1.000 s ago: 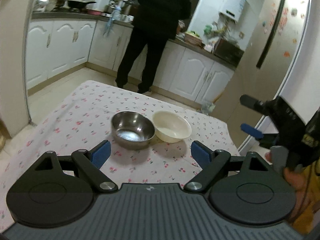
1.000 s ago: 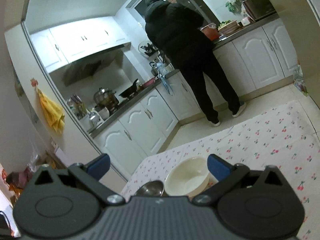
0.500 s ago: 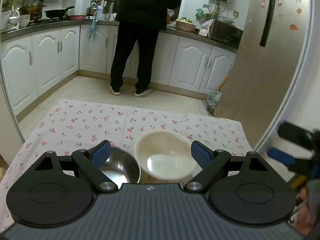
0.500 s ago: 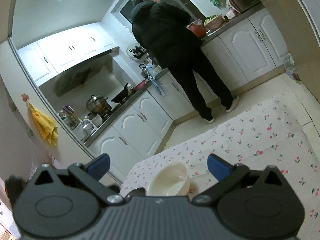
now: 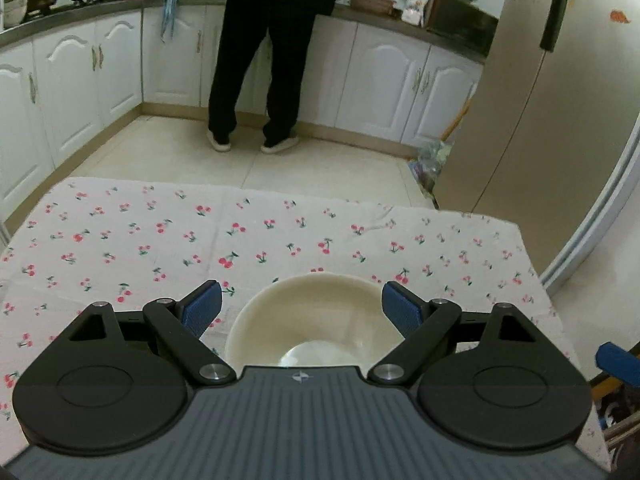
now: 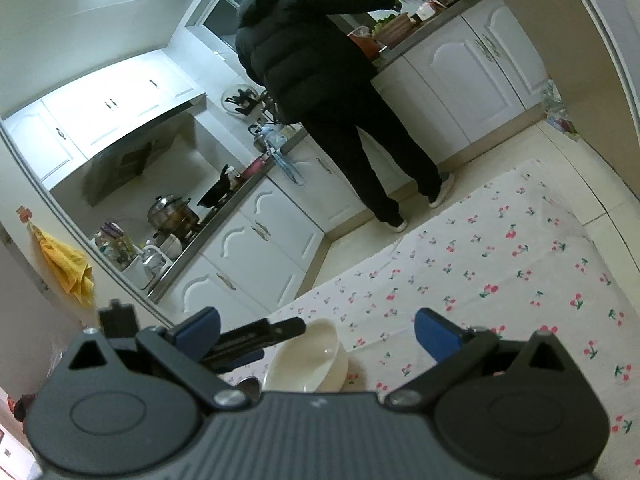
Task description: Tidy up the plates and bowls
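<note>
**Two grippers spread, left one closing in on cream bowl**

Two bowls are on the cherry-print desk (image 5: 280, 236). The cream bowl (image 5: 316, 320) now fills the lower centre of the left wrist view, between the blue pads of the left hand-held gripper (image 5: 302, 306). A second ago it sat further up the frame with the steel bowl beside it; half a second ago both bowls were at the gripper's edge. The steel bowl has since dropped out of the left view. In the right wrist view a sliver of the steel bowl (image 6: 250, 386) shows at lower centre-left, just beside the cream bowl.

Left hand-held gripper: fingers spread wide, one each side of the cream bowl, holding nothing. Contact with the rim cannot be confirmed.

Right hand-held gripper (image 6: 316, 330): fingers spread, empty, set back from the cream bowl, with the left tool's finger visible at lower left of its frame.

Assessment: the approach is nearly complete; a grasp of the cream bowl appears imminent, likely for nesting with the steel bowl. Nothing has been stacked yet.
</note>
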Motion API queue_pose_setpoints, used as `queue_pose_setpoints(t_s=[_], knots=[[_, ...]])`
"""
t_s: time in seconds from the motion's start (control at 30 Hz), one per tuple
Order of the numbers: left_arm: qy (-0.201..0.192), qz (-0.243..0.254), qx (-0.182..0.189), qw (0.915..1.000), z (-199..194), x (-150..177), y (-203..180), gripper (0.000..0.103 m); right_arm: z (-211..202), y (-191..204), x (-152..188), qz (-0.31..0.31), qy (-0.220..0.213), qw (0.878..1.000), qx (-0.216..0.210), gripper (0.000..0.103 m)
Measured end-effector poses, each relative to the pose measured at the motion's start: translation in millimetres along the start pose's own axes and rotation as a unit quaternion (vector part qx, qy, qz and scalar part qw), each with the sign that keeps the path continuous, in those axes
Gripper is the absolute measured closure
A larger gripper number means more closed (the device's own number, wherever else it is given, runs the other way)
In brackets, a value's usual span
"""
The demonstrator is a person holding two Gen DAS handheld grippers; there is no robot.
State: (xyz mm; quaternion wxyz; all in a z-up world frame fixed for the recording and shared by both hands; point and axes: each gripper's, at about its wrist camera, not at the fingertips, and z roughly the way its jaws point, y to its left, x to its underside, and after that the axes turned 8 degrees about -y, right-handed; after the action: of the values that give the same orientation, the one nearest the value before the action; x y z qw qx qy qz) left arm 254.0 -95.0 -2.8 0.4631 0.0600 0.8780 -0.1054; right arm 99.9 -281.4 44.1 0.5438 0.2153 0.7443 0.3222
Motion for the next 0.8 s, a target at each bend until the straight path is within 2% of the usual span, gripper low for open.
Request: queue_pose_setpoints(t_s=[0.17, 0.23, 0.37, 0.63, 0.7, 0.8], knots=[[0.023, -0.007, 0.01, 0.9997, 4.6, 3.9, -0.4, 0.0, 2.0, -4.9, -0.4, 0.007, 0.003, 1.0, 0.01, 0.0], [0.021, -0.003, 0.012, 0.9997, 0.3, 6.6, -3.6, 0.0, 2.5, -6.5, 0.0, 0.011, 0.005, 1.0, 0.011, 0.0], [0.027, -0.004, 0.04, 0.9988, -12.6, 15.4, -13.8, 0.0, 2.5, -9.5, -0.7, 0.02, 0.009, 1.0, 0.011, 0.0], [0.07, 0.003, 0.149, 0.9863, -46.6, 42.1, -48.8, 0.0, 4.9, -25.6, -5.2, 0.068, 0.027, 0.997, 0.017, 0.0], [0.064, 0.001, 0.152, 0.9864, -53.4, 44.8, -52.0, 0.0, 5.5, -29.0, -5.5, 0.075, 0.029, 0.997, 0.019, 0.0], [0.05, -0.01, 0.124, 0.9909, -51.0, 43.9, -50.3, 0.0, 7.2, -33.8, -4.2, 0.085, 0.034, 0.996, 0.019, 0.0]])
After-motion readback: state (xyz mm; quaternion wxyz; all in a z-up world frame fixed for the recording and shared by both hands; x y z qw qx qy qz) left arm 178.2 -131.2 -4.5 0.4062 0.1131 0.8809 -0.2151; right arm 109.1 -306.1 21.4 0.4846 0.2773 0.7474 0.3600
